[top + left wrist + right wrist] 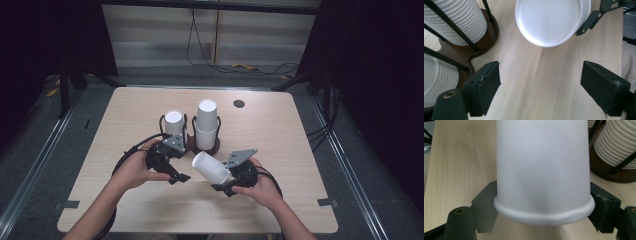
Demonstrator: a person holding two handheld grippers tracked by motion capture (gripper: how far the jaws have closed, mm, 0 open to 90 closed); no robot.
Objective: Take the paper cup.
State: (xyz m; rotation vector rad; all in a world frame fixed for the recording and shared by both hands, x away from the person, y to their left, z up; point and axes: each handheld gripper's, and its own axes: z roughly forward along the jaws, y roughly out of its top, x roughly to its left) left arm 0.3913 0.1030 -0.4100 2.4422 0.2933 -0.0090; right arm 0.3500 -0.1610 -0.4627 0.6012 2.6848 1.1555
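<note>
My right gripper is shut on a white paper cup, which lies tilted with its closed bottom up and to the left. In the right gripper view the jaws of that gripper squeeze the cup just above its rolled rim. My left gripper stands open to the left of the cup, close to it. In the left gripper view its jaws are wide apart over bare wood, and the cup's round bottom faces them from just ahead.
A dark brown wire cup holder stands mid-table with two stacks of white cups, a shorter one and a taller one, just beyond both grippers. A small dark grommet sits at the table's far side.
</note>
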